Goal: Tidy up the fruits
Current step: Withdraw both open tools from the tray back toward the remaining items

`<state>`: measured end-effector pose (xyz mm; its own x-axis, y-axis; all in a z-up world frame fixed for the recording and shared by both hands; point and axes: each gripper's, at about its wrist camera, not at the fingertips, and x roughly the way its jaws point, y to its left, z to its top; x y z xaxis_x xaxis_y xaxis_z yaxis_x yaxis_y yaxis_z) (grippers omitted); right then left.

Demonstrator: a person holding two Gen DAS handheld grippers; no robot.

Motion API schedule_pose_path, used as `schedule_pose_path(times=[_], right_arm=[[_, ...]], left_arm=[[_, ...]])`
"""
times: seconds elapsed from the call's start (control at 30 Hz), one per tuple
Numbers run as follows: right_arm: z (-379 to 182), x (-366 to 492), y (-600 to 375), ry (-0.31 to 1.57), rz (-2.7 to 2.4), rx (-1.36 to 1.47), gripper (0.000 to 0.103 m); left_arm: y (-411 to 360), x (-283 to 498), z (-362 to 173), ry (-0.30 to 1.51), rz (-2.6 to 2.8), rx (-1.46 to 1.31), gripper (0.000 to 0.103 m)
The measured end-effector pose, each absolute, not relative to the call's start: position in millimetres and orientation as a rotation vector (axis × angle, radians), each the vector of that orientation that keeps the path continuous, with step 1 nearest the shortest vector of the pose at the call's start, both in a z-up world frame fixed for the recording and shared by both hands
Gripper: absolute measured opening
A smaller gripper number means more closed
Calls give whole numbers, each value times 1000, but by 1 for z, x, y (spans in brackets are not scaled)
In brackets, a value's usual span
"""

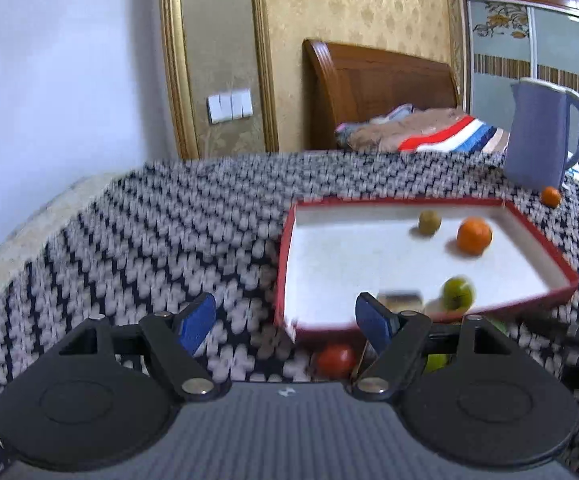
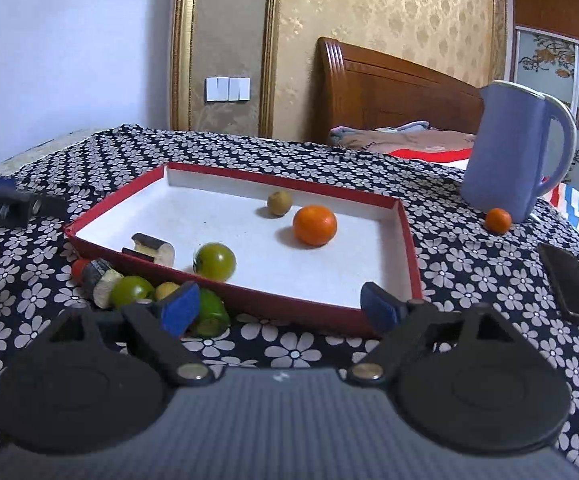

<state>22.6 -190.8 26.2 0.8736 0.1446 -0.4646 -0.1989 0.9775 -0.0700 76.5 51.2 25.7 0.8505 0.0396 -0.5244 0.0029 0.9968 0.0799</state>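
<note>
A shallow red tray [image 2: 409, 240] with a white floor lies on the flowered cloth. In it are an orange [image 2: 314, 225], a brownish round fruit [image 2: 279, 203], a green tomato [image 2: 214, 261] and a dark-skinned cut piece [image 2: 153, 248]. Outside its near left corner lie a red tomato [image 2: 78, 268], another cut piece [image 2: 101, 280], a green tomato [image 2: 131, 291], a yellow fruit [image 2: 166, 290] and a green fruit [image 2: 209, 312]. My right gripper [image 2: 281, 308] is open and empty before the tray's front rim. My left gripper [image 1: 285, 320] is open and empty at the tray's [image 1: 285, 248] left corner, above the red tomato [image 1: 335, 360].
A blue jug [image 2: 509, 148] stands behind the tray at the right, with a small orange [image 2: 497, 220] at its foot. A dark phone [image 2: 571, 284] lies right of the tray. Behind the table are a bed with a wooden headboard [image 2: 389, 92] and the wall.
</note>
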Motion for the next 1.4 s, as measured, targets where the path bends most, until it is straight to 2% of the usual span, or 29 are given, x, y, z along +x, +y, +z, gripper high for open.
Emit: schedule_pose_path(times=[0.07, 0.5, 0.6, 0.67, 0.93, 1.13, 1.4], right_arm=[[25, 21, -191, 470, 179, -119, 92], [15, 19, -192, 472, 173, -129, 98], [15, 19, -192, 471, 171, -135, 99], [15, 18, -191, 465, 171, -135, 102], [16, 17, -187, 441, 155, -161, 101], [16, 20, -187, 449, 158, -139, 101], [16, 16, -186, 445, 169, -140, 102]], left_arm=[[52, 77, 16, 585, 12, 83, 77], [11, 82, -9, 595, -57, 250, 77], [14, 85, -13, 603, -37, 245, 88], [21, 85, -13, 618, -39, 223, 89], [63, 81, -15, 646, 84, 151, 88], [39, 64, -5, 569, -68, 229, 88], [14, 84, -15, 614, -95, 274, 89]])
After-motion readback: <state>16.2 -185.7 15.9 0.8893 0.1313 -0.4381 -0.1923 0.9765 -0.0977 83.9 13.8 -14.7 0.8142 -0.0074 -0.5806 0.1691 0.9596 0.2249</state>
